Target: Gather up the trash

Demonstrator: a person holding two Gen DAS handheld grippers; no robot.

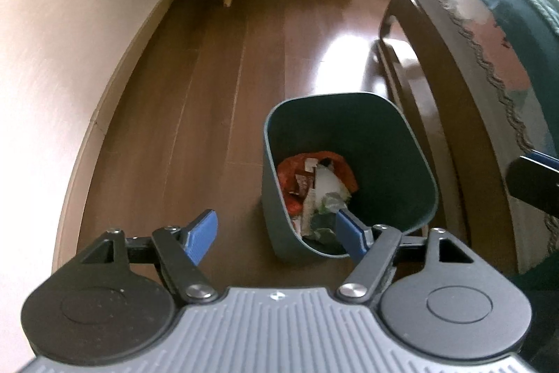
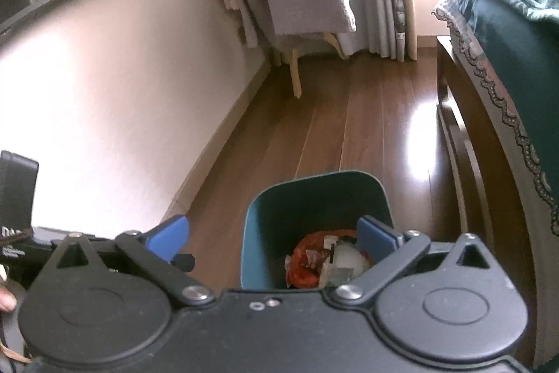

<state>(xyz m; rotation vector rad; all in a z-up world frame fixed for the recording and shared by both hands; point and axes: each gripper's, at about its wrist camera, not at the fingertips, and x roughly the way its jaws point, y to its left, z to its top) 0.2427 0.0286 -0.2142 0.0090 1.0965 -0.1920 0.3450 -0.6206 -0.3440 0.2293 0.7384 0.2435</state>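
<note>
blue-padded, two grippers are being held apart and empty: the left gripper and right gripper above one dark green bin. one heap of crumpled trash is being kept inside it, on the wooden floor.
</note>
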